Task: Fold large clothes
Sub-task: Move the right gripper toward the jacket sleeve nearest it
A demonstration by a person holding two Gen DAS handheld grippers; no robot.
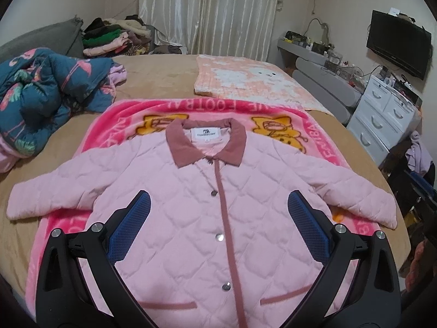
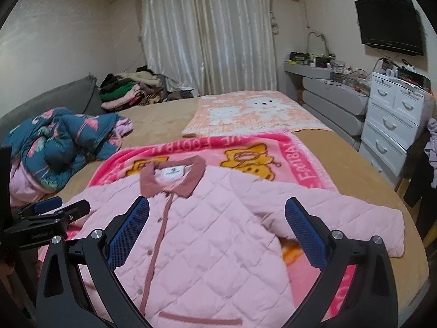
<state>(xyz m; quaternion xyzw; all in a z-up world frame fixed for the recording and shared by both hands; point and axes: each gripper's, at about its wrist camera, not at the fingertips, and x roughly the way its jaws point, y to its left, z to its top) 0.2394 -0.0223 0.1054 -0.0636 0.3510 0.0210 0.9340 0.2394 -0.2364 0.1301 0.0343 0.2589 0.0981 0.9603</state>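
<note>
A pink quilted jacket (image 1: 196, 205) with a dusty-rose collar lies flat and buttoned, front up, sleeves spread out to both sides, on a bright pink cartoon blanket (image 1: 109, 117). My left gripper (image 1: 218, 199) hovers open above the jacket's chest, nothing between its blue pads. In the right wrist view the same jacket (image 2: 213, 235) lies below my right gripper (image 2: 217, 205), also open and empty, above the jacket's right half near the armpit. The left gripper (image 2: 54, 213) shows at that view's left edge.
The bed has a tan cover (image 1: 158, 76). A crumpled teal flamingo quilt (image 1: 41, 93) sits at left, a folded peach blanket (image 1: 245, 79) behind. A clothes pile (image 1: 114, 38) lies at the far corner. White drawers (image 1: 382, 114) and a wall TV (image 1: 398, 46) stand at right.
</note>
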